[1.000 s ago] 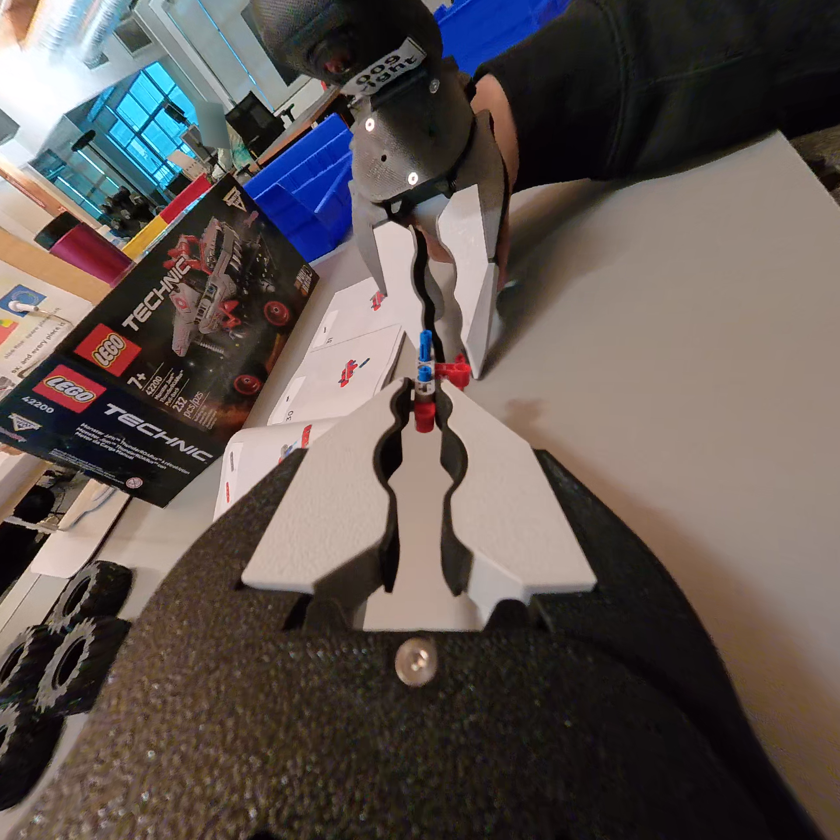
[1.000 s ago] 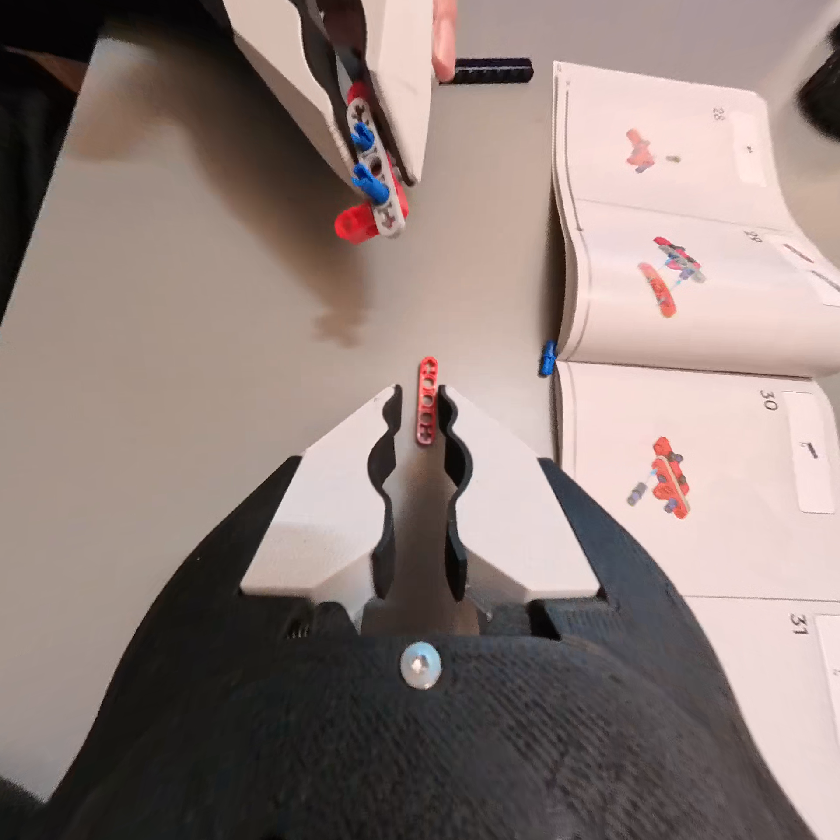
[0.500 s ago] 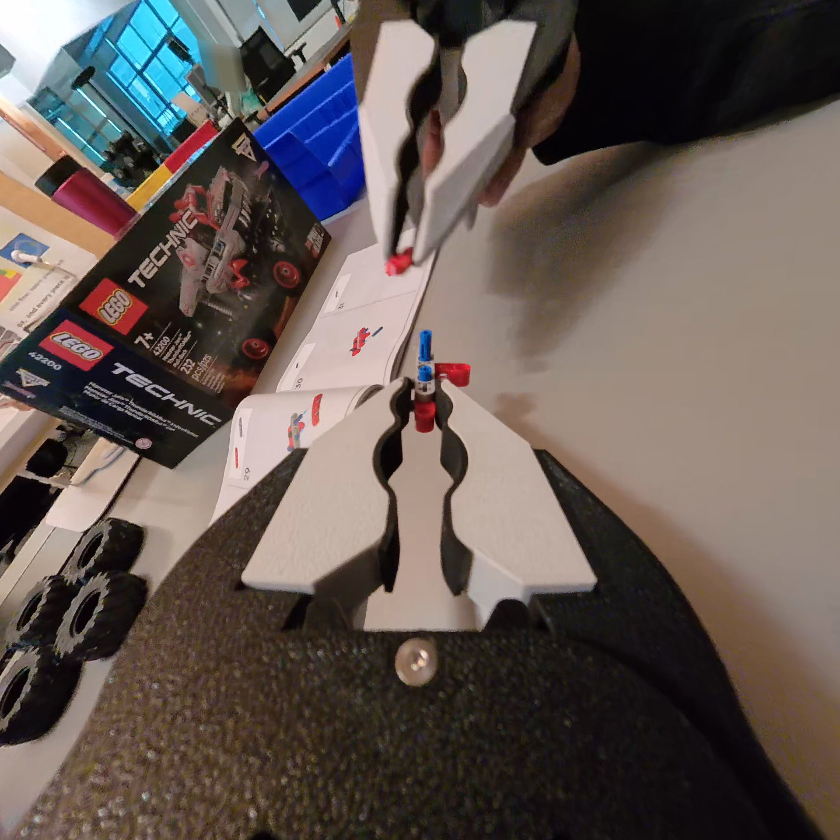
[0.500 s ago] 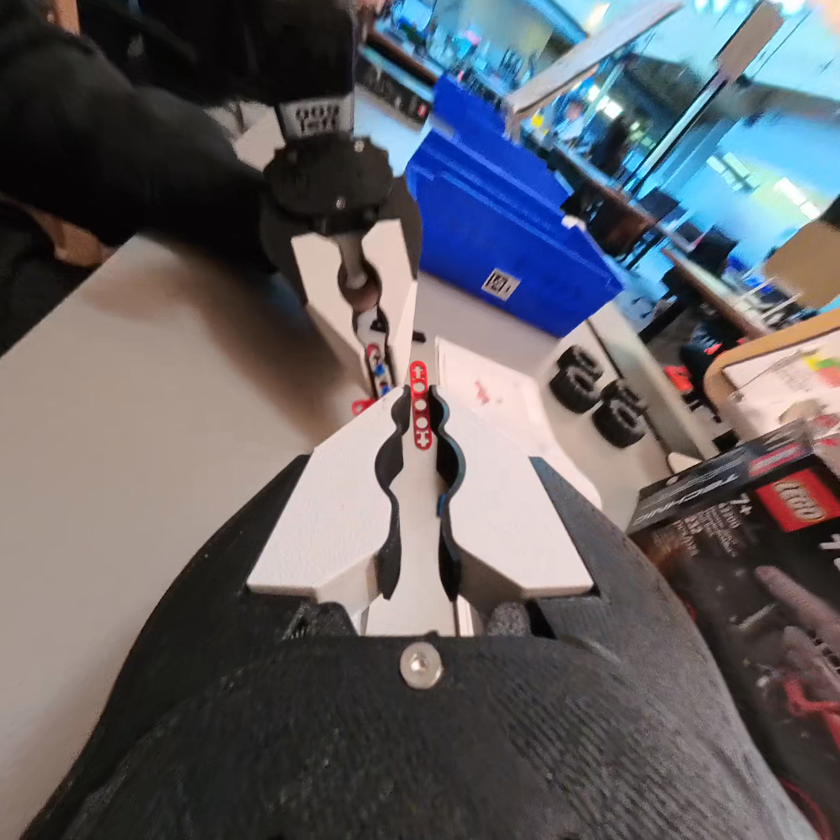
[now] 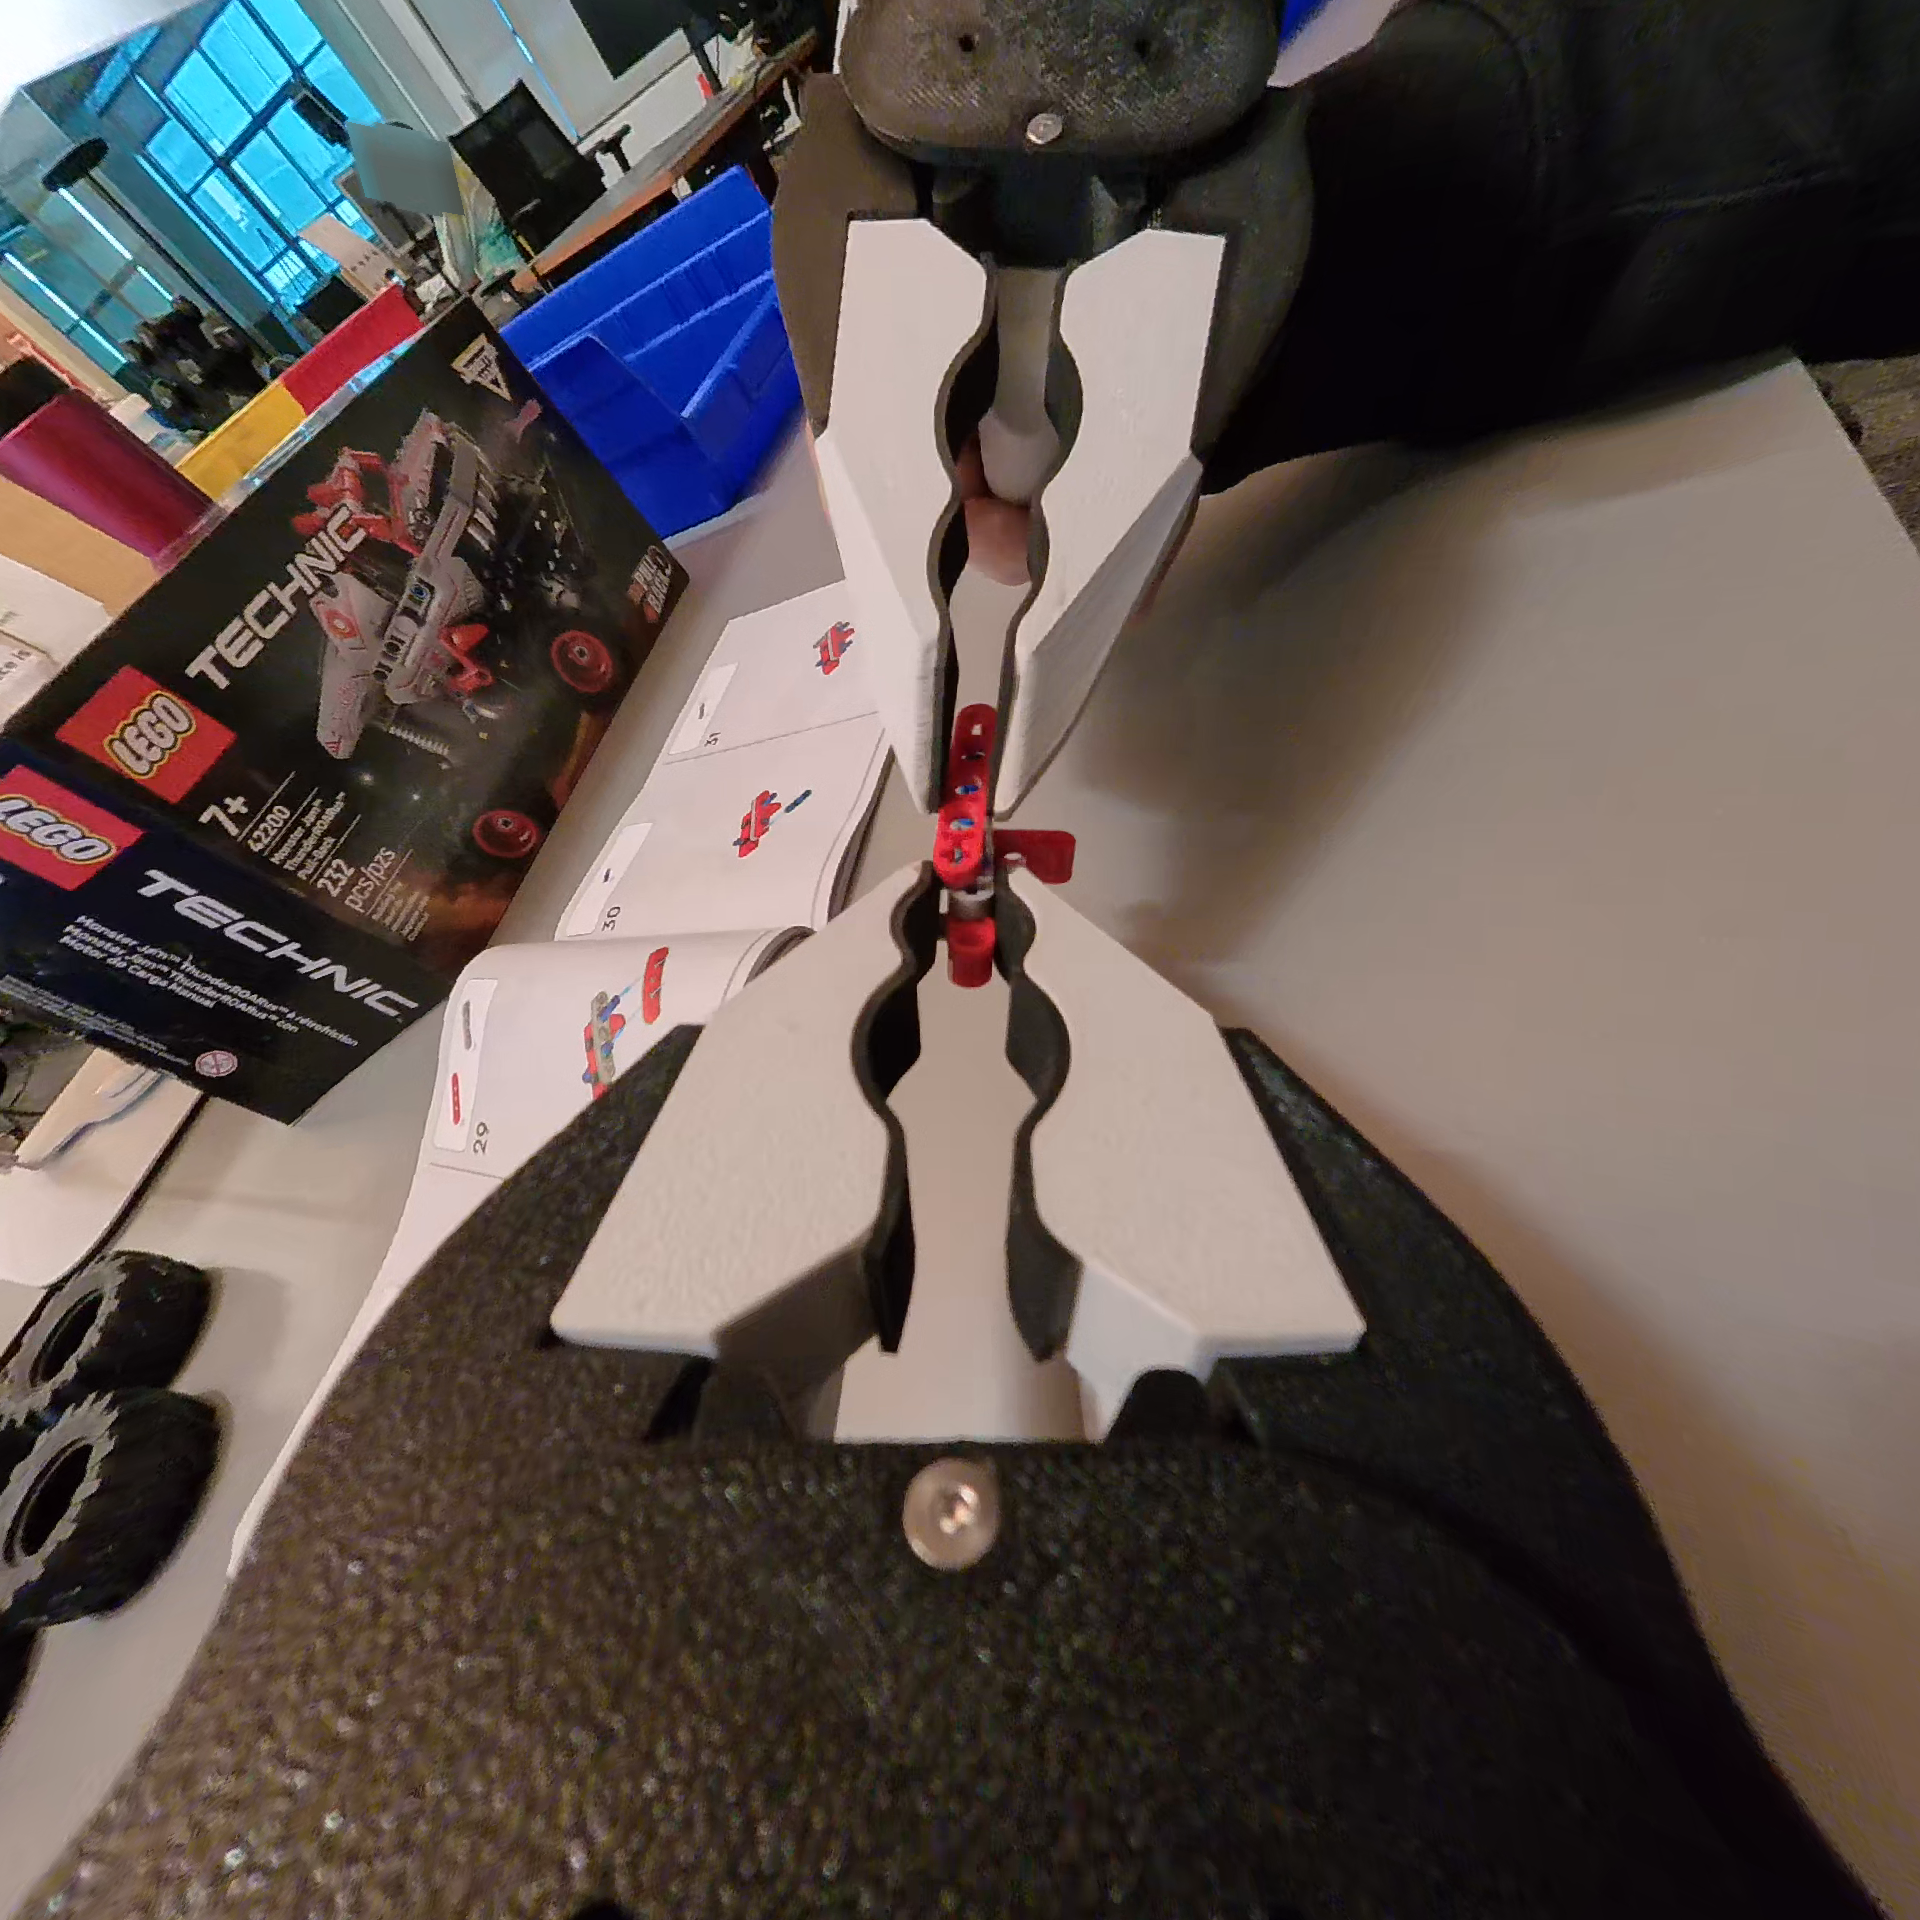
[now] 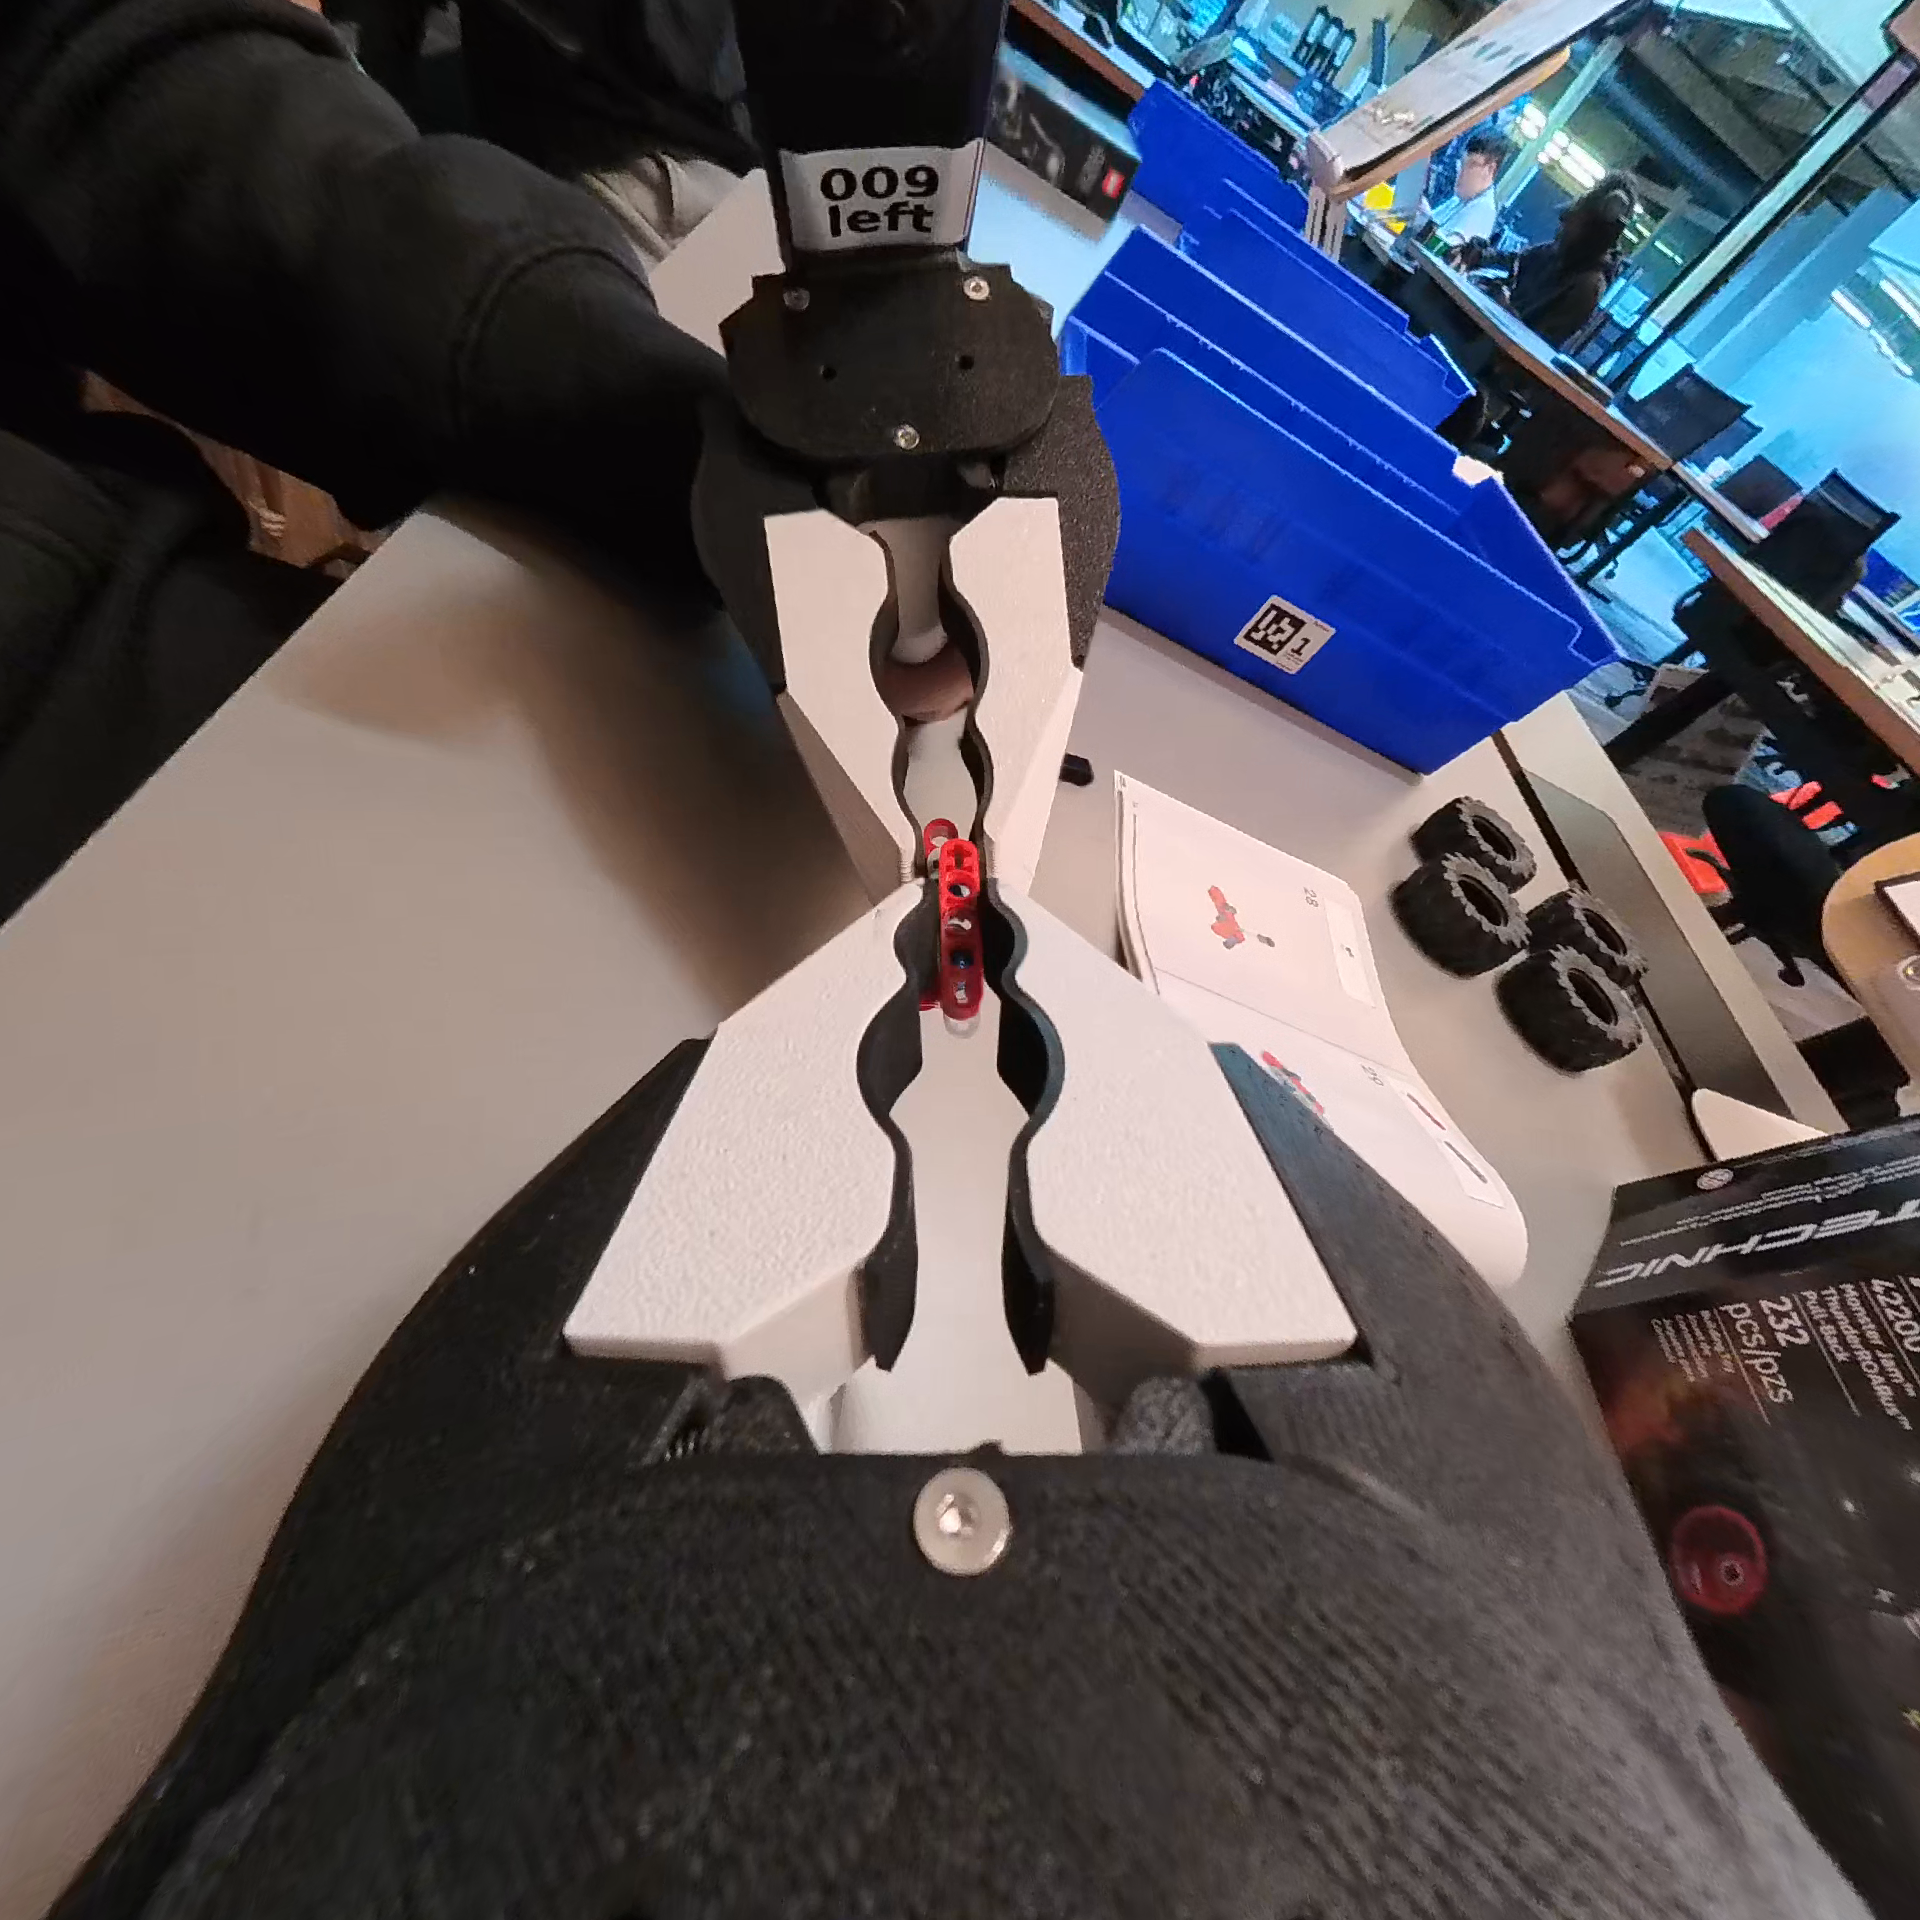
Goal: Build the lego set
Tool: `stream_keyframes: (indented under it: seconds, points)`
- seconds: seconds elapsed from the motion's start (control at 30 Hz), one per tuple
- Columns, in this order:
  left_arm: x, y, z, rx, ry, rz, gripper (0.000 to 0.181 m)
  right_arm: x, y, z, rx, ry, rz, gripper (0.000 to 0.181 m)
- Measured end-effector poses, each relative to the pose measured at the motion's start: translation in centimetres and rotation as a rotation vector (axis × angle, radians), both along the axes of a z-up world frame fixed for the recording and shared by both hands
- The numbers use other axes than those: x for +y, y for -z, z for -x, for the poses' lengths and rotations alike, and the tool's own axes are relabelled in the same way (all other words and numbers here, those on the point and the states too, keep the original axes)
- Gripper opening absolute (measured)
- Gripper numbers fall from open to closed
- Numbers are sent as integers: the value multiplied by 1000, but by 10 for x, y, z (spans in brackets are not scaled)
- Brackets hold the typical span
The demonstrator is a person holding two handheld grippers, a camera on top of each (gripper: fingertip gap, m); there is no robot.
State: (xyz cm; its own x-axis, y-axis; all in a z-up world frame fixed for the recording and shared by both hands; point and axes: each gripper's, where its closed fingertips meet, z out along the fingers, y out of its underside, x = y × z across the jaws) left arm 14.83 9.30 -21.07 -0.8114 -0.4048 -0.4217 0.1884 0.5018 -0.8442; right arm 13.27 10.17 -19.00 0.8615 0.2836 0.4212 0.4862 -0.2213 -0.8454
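The left gripper point(image 5: 961, 914) has a black body of grainy, speckled plastic with one shiny metal screw point(image 5: 948, 1521); its fingers point(image 5: 748, 1174) are matt white with a fine texture and dark inner linings. The right gripper point(image 6: 956, 935) looks the same. The red beam point(image 6: 958, 940) is glossy plastic. The surface point(image 5: 1507, 935) is smooth and matt. The box point(image 5: 312, 717) is glossy printed card, the instruction booklet point(image 5: 727, 831) paper, the tyres point(image 6: 1569, 1003) dull knobbly rubber, the bins point(image 6: 1351, 582) shiny blue plastic.
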Motion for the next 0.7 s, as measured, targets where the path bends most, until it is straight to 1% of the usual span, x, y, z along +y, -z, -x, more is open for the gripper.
stream_keyframes:
  seconds: [0.13, 0.3, 0.4, 0.53, 0.6, 0.7]
  points:
    - [-3, -8, 5, 26, 42, 66, 7, -2, -8, 5, 59, -39, -42, 5]
    - [-9, -26, 16, 62, 124, 208, 7, -4, -28, 16, 209, -113, -132, 5]
    - [-10, -28, 19, 83, 144, 232, 7, -5, -31, 19, 249, -133, -141, 5]
    - [-11, -38, 21, 114, 157, 315, 7, -5, -43, 19, 351, -143, -197, 5]
    - [-10, -42, 20, 135, 159, 355, 7, -4, -48, 17, 362, -131, -229, 4]
    - [-10, -42, 20, 141, 154, 359, 7, -4, -48, 16, 356, -124, -231, 4]
